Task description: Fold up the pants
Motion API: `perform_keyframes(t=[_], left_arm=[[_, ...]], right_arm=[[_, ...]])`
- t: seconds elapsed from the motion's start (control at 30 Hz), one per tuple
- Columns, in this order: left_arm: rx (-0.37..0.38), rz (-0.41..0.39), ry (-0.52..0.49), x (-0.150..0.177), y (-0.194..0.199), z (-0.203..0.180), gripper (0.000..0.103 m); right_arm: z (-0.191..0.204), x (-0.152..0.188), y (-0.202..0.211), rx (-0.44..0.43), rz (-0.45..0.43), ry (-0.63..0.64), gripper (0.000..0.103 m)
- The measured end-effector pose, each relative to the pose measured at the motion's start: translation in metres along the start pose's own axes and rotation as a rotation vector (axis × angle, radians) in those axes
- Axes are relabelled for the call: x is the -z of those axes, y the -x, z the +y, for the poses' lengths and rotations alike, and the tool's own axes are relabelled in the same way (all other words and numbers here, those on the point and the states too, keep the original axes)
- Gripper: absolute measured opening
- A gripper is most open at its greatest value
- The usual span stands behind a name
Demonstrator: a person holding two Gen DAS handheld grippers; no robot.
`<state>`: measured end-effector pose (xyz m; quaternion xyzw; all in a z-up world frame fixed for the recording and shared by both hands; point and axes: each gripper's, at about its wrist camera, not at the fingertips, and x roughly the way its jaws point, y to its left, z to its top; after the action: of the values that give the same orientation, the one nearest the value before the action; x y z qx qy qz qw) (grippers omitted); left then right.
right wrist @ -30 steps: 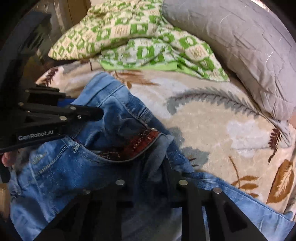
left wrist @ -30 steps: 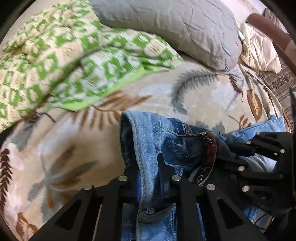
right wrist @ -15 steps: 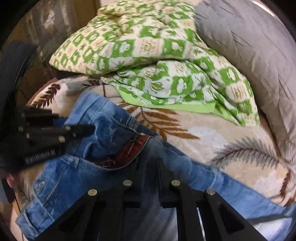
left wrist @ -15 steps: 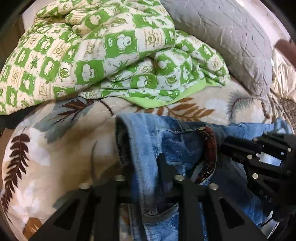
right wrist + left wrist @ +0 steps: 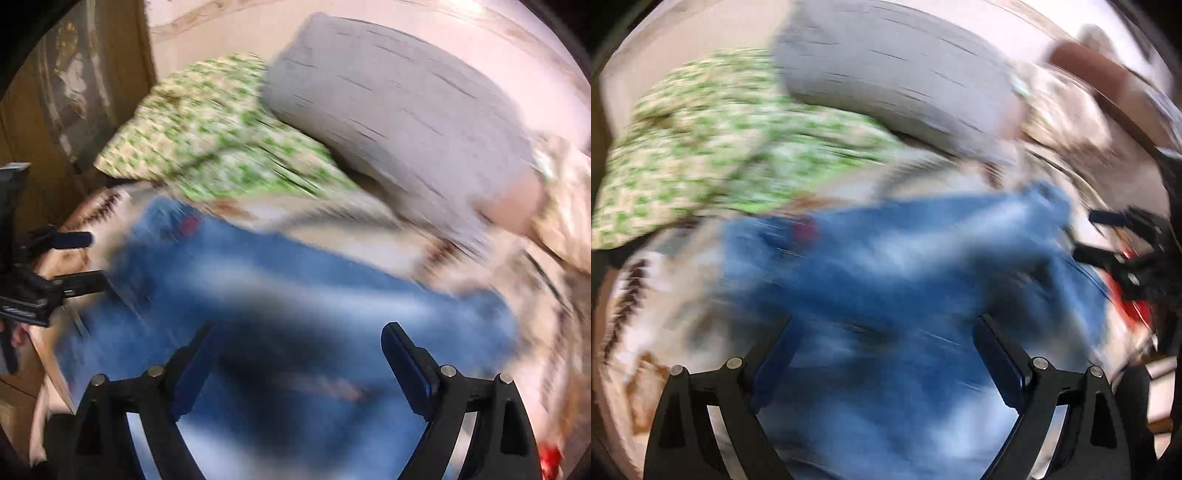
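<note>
Both views are heavily motion-blurred; I read only coarse layout.

Left gripper (image 5: 882,354): jaws have just been opening and stand wide. Denim shows in the gap, but the pads do not press on it. Nothing held.

Right gripper (image 5: 295,363): same. Jaws have just been opening, now wide, with blue cloth and a dark blurred patch in the gap, and no grip.

Jeans (image 5: 905,266) lie released on the bed (image 5: 650,295), below and ahead of both grippers. In the left view the long axis runs across the frame: the waist end, marked by a red spot, lies to the left near the quilt (image 5: 701,147); the other end bunches toward the right, where I see the right gripper at the frame edge. The right view agrees: the waist sits at upper left, near the left gripper (image 5: 79,260), and the cloth stretches right toward the pillow (image 5: 399,103) side of the bed.

The relation that matters: the jeans lie lengthwise between the two grippers, left nearer the waist, right nearer the far end. My judgement is that the next fold brings one end over the other along that axis, so each gripper takes its own end.

Where the hems lie, and whether the legs are stacked flat, I cannot tell through the blur.
</note>
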<state>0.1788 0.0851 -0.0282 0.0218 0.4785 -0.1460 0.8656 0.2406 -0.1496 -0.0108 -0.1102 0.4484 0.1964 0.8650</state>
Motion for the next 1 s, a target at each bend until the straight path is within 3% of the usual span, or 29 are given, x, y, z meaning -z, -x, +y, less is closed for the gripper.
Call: perform_keyframes(t=[0.1, 0.27, 0.4, 0.53, 0.57, 0.6, 0.63, 0.67, 0.7, 0.83, 1.0], left_arm=[[0.099, 0.045, -0.065, 0.017, -0.019, -0.067, 0.094], [0.172, 0.089, -0.199, 0.040, -0.046, -0.166, 0.094], [0.190, 0.109, -0.281, 0.050, -0.059, -0.208, 0.094], [0.180, 0.144, -0.324, 0.055, -0.084, -0.224, 0.094], [0.171, 0.158, -0.337, 0.056, -0.093, -0.228, 0.092], [0.173, 0.177, -0.355, 0.058, -0.101, -0.231, 0.083], [0.184, 0.194, -0.375, 0.060, -0.107, -0.232, 0.032], [0.189, 0.181, -0.400, 0.060, -0.107, -0.232, 0.015], [0.214, 0.179, -0.409, 0.059, -0.105, -0.232, 0.007], [0.264, 0.177, -0.469, 0.060, -0.085, -0.235, 0.002], [0.352, 0.118, -0.531, 0.064, -0.047, -0.258, 0.002]], right_arm=[[-0.044, 0.059, 0.022, 0.075, 0.075, -0.042, 0.090], [-0.101, 0.130, 0.036, 0.083, 0.149, -0.123, 0.090], [-0.130, 0.157, 0.030, 0.023, 0.166, -0.214, 0.090], [-0.144, 0.154, 0.006, -0.019, 0.150, -0.252, 0.089], [-0.144, 0.154, -0.001, -0.026, 0.154, -0.250, 0.082], [-0.142, 0.154, -0.009, -0.045, 0.161, -0.246, 0.052], [-0.139, 0.153, -0.017, -0.081, 0.173, -0.231, 0.029], [-0.134, 0.155, -0.023, -0.096, 0.194, -0.212, 0.023], [-0.129, 0.156, -0.023, -0.074, 0.196, -0.191, 0.022], [-0.119, 0.160, -0.003, -0.049, 0.157, -0.150, 0.020], [-0.126, 0.178, 0.063, -0.036, 0.079, -0.189, 0.020]])
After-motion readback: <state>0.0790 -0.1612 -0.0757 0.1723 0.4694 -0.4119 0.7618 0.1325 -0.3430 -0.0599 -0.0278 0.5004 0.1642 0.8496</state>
